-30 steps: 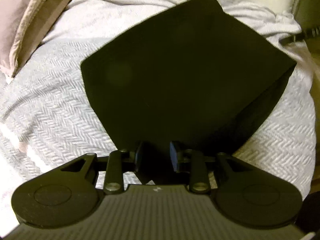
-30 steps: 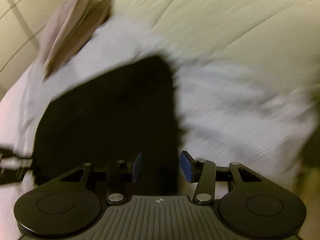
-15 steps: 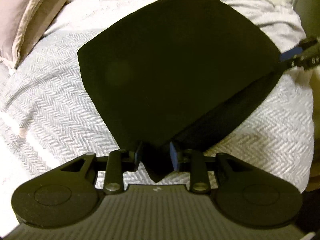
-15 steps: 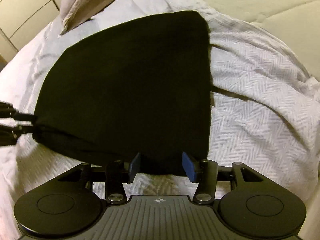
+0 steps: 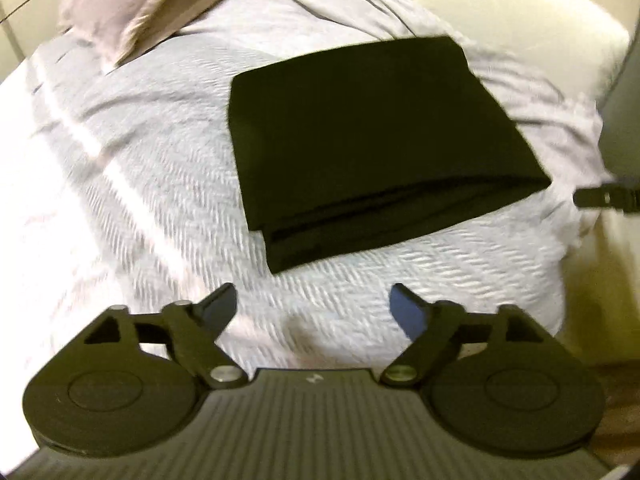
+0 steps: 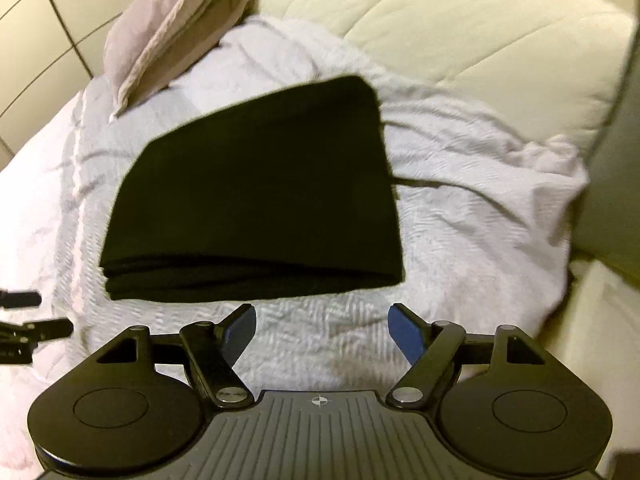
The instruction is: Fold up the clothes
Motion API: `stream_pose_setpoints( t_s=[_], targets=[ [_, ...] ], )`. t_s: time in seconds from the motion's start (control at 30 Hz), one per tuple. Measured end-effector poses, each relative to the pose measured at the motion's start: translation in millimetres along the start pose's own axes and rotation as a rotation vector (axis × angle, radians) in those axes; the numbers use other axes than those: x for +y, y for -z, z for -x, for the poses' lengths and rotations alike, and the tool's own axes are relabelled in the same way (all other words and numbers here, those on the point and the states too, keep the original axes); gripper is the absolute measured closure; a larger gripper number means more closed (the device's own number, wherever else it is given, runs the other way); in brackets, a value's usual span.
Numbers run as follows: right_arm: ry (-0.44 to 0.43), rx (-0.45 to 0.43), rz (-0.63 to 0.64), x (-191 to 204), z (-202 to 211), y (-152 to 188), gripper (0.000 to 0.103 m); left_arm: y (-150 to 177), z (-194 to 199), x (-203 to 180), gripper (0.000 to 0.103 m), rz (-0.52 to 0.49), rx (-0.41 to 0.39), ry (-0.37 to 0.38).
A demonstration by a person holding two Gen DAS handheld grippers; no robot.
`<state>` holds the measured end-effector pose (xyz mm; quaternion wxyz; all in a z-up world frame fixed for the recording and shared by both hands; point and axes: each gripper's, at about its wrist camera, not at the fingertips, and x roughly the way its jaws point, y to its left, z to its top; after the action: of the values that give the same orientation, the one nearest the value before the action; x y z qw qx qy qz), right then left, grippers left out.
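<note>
Both pairs of fingers are spread wide, holding nothing — left gripper (image 5: 312,312), right gripper (image 6: 322,328). At twelve o'clock, the black garment (image 6: 260,196) lies folded in layers on the bed's white blanket (image 6: 472,208) — folding looks essentially done.

Two low wrist views, side by side, close above the same folded garment (image 5: 368,148).

warm yellowish indoor light, fairly dim; both views smeared with motion blur, fisheye bending and darkening the corners, the black garment (image 5: 372,136) crushed to a detailless patch
</note>
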<state>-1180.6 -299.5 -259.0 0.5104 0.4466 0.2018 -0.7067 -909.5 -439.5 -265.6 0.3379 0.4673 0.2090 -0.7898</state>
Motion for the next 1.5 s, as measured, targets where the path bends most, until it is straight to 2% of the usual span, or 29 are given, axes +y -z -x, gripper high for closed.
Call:
stream_pose_setpoints(
  t_s=[0.1, 0.27, 0.4, 0.53, 0.67, 0.77, 0.93, 1.2, 1.5],
  targets=[
    [0.033, -0.033, -0.007, 16.2, 28.5, 10.0, 0.023, 7.0, 26.3, -5.7, 0.003, 0.050, -0.026, -0.005],
    [0.050, -0.069, -0.011, 41.8, 67.5, 21.1, 0.022, 21.4, 70.6, -19.3, 0.003, 0.050, -0.099, -0.026],
    [0.059, -0.106, -0.027, 59.5, 103.9, 37.0, 0.022, 35.2, 100.3, -24.6, 0.004, 0.092, -0.166, 0.023],
    [0.070, -0.113, -0.041, 70.9, 128.7, 46.9, 0.022, 41.3, 123.8, -24.9, 0.004, 0.097, -0.148, 0.044],
    [0.063, -0.135, -0.030, 77.7, 149.3, 46.6, 0.022, 44.9, 142.9, -27.7, 0.004, 0.084, -0.148, -0.012],
    [0.056, -0.137, -0.026, 77.8, 153.8, 40.8, 0.021, 44.0, 153.8, -28.5, 0.004, 0.095, -0.143, -0.006],
    [0.054, -0.109, 0.031, 79.7, 149.2, 28.3, 0.021, 36.7, 162.1, -34.1, 0.004, 0.078, -0.140, -0.059],
    [0.050, -0.071, 0.066, 76.5, 141.2, 20.8, 0.021, 29.3, 154.4, -36.9, 0.004, 0.126, -0.119, -0.078],
    [0.053, -0.054, 0.038, 73.9, 138.7, 21.7, 0.021, 30.0, 146.3, -38.5, 0.004, 0.147, -0.107, -0.081]
  ],
)
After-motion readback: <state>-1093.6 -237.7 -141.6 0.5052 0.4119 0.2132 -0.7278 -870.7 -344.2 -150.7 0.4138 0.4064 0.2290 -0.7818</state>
